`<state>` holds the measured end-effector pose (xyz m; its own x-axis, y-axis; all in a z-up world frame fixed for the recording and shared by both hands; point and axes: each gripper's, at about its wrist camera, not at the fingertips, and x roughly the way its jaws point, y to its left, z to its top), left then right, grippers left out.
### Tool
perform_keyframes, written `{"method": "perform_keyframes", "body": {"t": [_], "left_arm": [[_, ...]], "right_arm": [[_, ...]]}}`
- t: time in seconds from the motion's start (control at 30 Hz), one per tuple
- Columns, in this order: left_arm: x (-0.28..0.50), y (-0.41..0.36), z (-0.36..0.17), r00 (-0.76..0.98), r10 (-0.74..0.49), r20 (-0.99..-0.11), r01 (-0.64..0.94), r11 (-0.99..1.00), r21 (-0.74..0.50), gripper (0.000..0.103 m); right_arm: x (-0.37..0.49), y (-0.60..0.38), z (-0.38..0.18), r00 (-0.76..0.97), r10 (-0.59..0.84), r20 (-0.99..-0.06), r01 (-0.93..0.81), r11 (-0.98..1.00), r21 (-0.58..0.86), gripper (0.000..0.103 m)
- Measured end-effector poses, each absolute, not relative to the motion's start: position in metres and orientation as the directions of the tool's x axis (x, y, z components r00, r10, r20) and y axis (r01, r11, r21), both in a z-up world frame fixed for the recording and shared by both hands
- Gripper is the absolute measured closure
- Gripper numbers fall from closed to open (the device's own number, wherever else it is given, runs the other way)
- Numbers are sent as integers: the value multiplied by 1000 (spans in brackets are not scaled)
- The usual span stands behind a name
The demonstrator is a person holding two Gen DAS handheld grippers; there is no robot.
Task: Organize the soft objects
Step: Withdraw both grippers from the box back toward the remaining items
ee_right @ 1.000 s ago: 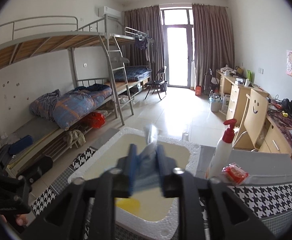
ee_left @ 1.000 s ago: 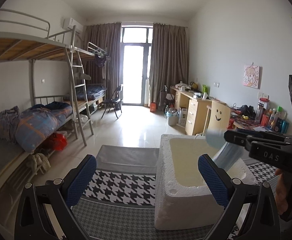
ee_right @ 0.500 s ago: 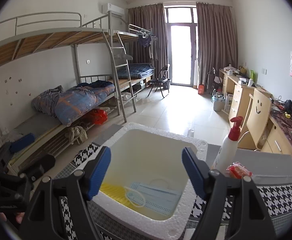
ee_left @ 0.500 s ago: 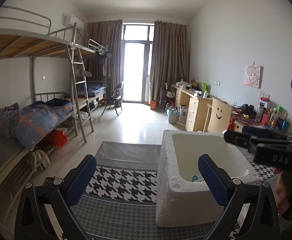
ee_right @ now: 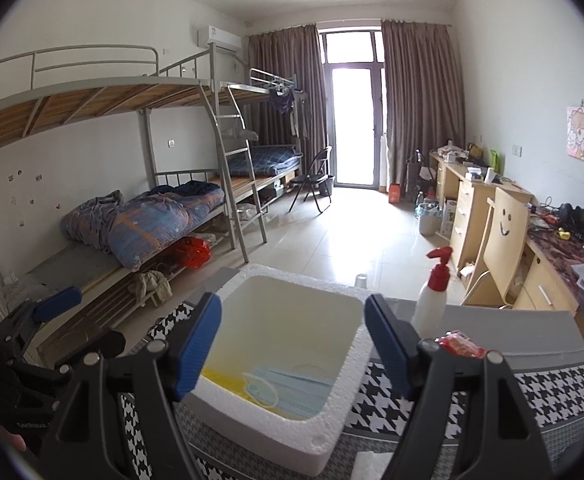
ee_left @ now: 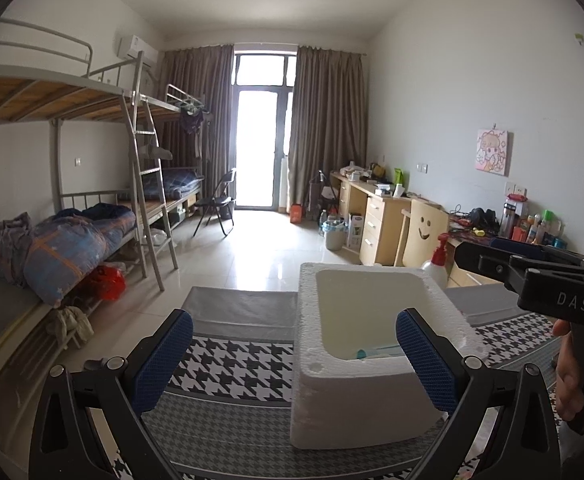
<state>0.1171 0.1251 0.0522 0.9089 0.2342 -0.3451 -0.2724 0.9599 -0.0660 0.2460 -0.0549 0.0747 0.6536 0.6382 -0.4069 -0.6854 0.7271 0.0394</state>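
Observation:
A white foam box (ee_right: 328,436) stands on the houndstooth-covered table (ee_right: 552,392). Inside it a light blue face mask (ee_right: 292,390) lies flat on something yellow (ee_right: 221,380). My right gripper (ee_right: 292,300) hangs open just above the box's near side, with nothing between its blue pads. My left gripper (ee_left: 294,320) is also open and empty, low over the table. The box (ee_left: 356,408) sits in front of its right finger (ee_left: 424,356), and a sliver of the mask (ee_left: 376,354) shows inside. The right gripper's black body (ee_left: 532,272) reaches in from the right, held by a hand.
A white spray bottle with a red pump (ee_right: 432,296) and a red packet (ee_right: 462,344) sit on the table right of the box. A white sheet (ee_right: 372,468) lies at the near edge. Bunk beds (ee_right: 151,216) line the left wall and desks (ee_right: 476,208) the right.
The right gripper was shut on the blue mask over the box. Its jaws have opened wide and the mask has dropped into the box. The left gripper has stayed put.

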Motion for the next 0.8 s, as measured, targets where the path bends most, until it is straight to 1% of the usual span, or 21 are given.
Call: {"method": "perform_keyframes", "body": {"t": [0.3, 0.37, 0.43, 0.53, 0.8], "left_arm": [[115, 104, 53, 916, 203, -346, -233, 971, -47, 1], [114, 100, 54, 917, 198, -346, -226, 973, -43, 1], [112, 97, 55, 919, 196, -342, -224, 974, -44, 1], [110, 93, 55, 921, 188, -342, -218, 975, -52, 1], [109, 73, 51, 932, 138, -336, -167, 984, -59, 1]], "right_arm": [[235, -70, 75, 671, 632, -388, -672, 739, 42, 24], [235, -75, 75, 672, 635, -380, -669, 741, 55, 20], [235, -81, 74, 681, 635, -365, -660, 748, 70, 12], [237, -90, 75, 690, 636, -345, -647, 756, 98, 6], [231, -107, 77, 717, 618, -322, -624, 775, 97, 5]]}}
